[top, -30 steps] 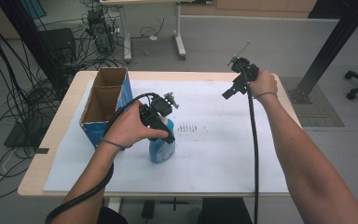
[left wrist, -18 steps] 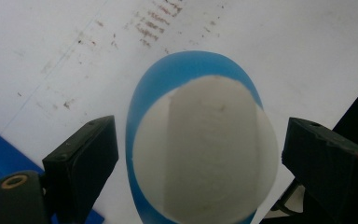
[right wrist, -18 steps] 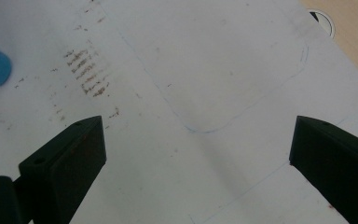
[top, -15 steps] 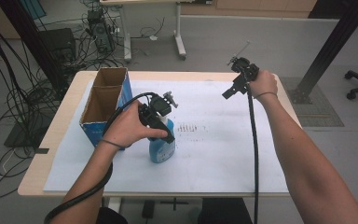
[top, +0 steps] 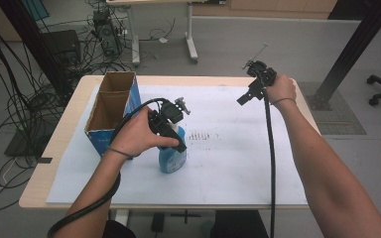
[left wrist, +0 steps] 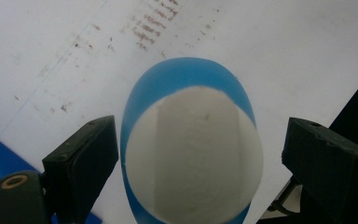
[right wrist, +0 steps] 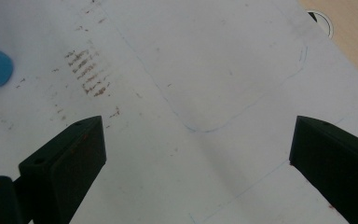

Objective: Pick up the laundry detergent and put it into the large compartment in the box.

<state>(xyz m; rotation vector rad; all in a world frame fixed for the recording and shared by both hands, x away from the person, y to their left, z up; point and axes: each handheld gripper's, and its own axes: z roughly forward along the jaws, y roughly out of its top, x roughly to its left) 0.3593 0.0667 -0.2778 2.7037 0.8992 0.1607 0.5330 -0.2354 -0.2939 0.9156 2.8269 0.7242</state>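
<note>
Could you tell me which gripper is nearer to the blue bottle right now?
Left. The left gripper hangs right over the blue bottle, open jaws either side of it. The right gripper is held up far off, over the table's back right.

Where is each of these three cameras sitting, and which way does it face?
High view: above the person's side, looking forward and down on the table; both forearms enter from below.
Left gripper view: on the left gripper, looking down on the blue bottle between open jaws.
Right gripper view: on the right gripper, facing the white sheet, jaws open.
Shared: the brown smudges show in all three.
</note>
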